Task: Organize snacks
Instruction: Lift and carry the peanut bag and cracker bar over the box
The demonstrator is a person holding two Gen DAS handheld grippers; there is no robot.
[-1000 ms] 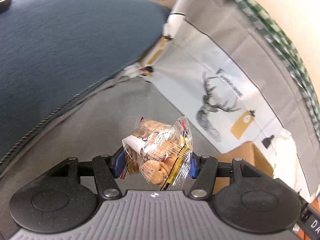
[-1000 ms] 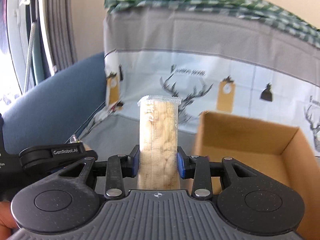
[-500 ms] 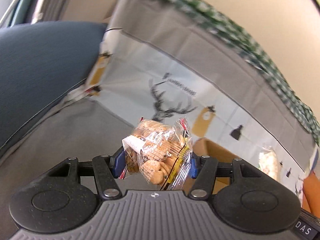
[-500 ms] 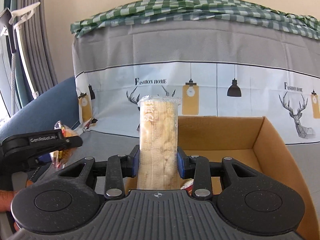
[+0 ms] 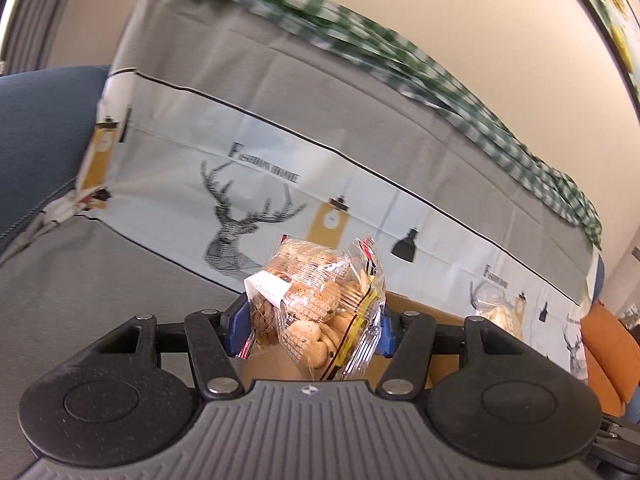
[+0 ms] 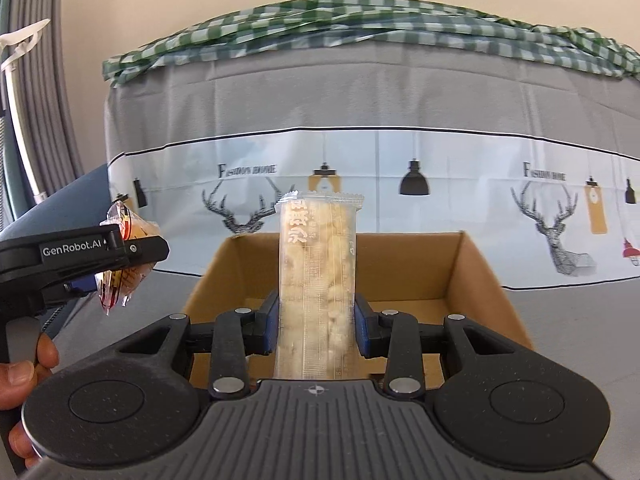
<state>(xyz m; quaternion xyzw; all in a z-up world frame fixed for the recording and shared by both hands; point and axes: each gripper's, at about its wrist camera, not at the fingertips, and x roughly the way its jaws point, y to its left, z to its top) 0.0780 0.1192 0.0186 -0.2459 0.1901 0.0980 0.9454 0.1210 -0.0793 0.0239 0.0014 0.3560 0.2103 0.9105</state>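
My left gripper [image 5: 310,328] is shut on a clear bag of small round biscuits [image 5: 320,300] that stands upright between the blue pads. The same bag [image 6: 128,232] shows in the right wrist view, held by the left gripper [image 6: 132,250] just left of an open cardboard box [image 6: 472,280]. My right gripper [image 6: 316,320] is shut on a long clear packet of pale snack pieces [image 6: 316,272], upright over the box's near edge. In the left wrist view the box [image 5: 420,310] peeks out behind the bag, and the long packet [image 5: 500,312] shows to the right.
The box sits on a sofa seat under a grey cloth [image 6: 580,320] printed with deer and lamps. A green checked cloth [image 6: 360,28] lies on the backrest. A blue armrest [image 5: 36,128] is at the left and an orange cushion [image 5: 604,352] at the right. A hand [image 6: 24,372] holds the left gripper.
Both grippers have travelled towards the box with their packets still held. The left view swung from the blue armrest to the backrest. In the right view the box has grown and come to the centre.
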